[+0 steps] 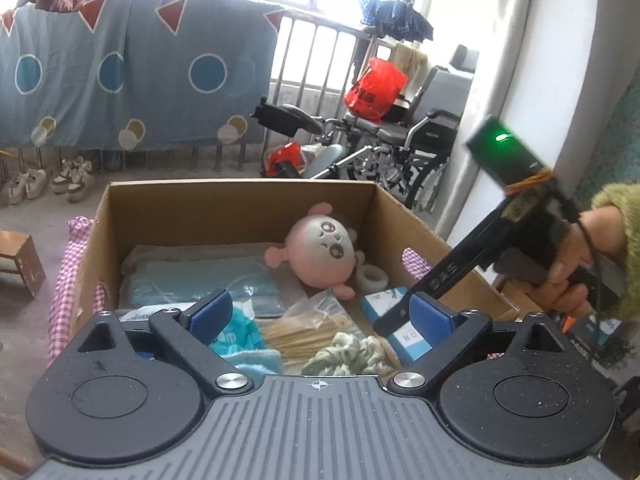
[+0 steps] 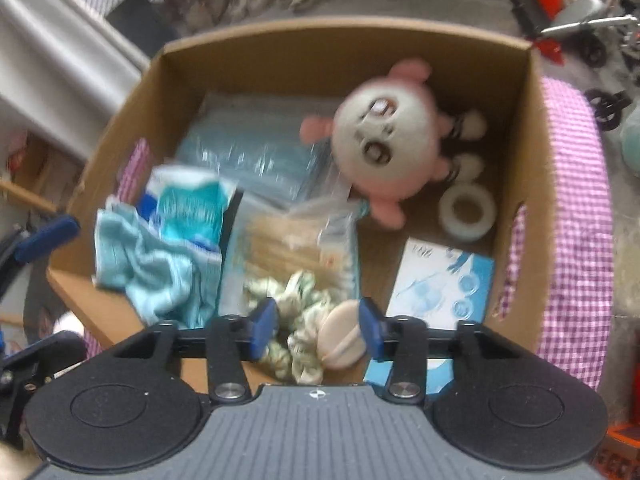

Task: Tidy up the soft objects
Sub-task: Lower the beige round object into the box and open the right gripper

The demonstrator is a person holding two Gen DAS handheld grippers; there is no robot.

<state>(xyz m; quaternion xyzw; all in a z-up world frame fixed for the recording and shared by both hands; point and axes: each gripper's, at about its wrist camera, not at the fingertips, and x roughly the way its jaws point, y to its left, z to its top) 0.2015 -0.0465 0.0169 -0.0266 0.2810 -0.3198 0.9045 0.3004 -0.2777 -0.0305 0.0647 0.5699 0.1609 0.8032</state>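
Observation:
An open cardboard box [image 1: 240,192] [image 2: 344,36] holds a pink plush toy [image 1: 320,252] [image 2: 384,140], a teal cloth [image 1: 248,344] [image 2: 148,264] and a green-and-white scrunchie [image 1: 352,354] [image 2: 300,304]. My left gripper [image 1: 322,312] hovers over the box's near edge, jaws wide apart and empty. My right gripper [image 2: 317,328] points steeply down into the box. Its jaws stand half apart around the scrunchie and a beige round disc [image 2: 342,336], and the pads do not press on either. A hand [image 1: 576,264] in a green sleeve holds that gripper at the right of the left wrist view.
The box also contains blue plastic packets [image 2: 248,152], a bag of wooden sticks [image 1: 304,332] [image 2: 288,240], a white tape roll [image 1: 372,276] [image 2: 466,212] and a blue-and-white carton [image 2: 440,284]. Pink checked cloth [image 1: 68,280] [image 2: 576,220] drapes beside it. A wheelchair [image 1: 400,140] and shoes [image 1: 48,180] stand behind.

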